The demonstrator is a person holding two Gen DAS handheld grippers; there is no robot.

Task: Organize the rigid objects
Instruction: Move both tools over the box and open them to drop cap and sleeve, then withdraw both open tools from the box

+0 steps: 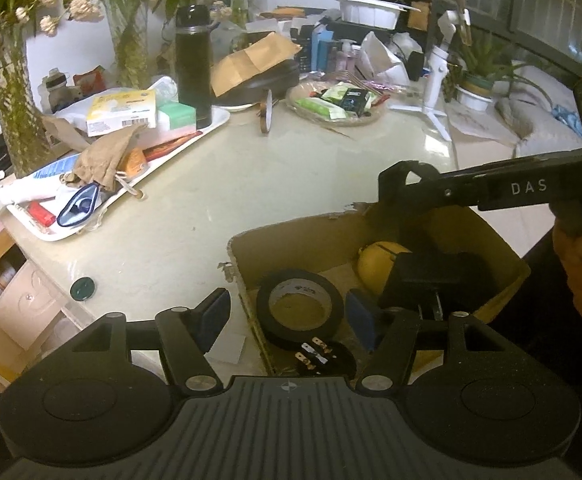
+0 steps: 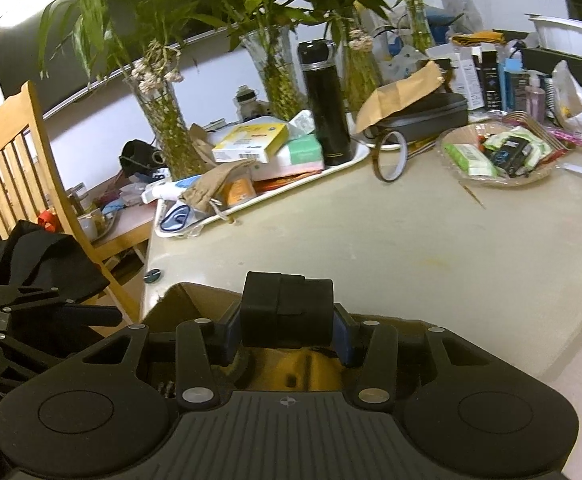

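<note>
The right gripper (image 2: 287,330) is clenched on a black block (image 2: 287,312), both blue pads pressed to its sides; it hangs over the open cardboard box (image 1: 315,236) at the near edge of the counter (image 1: 219,184). In the left wrist view this block hides part of a yellow round thing (image 1: 375,264) in the box, which is hard to identify. The left gripper (image 1: 287,316) is released, its fingers spread with nothing clamped, one pad outside the box wall and one inside. A roll of black tape (image 1: 299,306) lies flat in the box; beside it a small black part with metal prongs (image 1: 319,354) is partly cut off by the gripper body.
</note>
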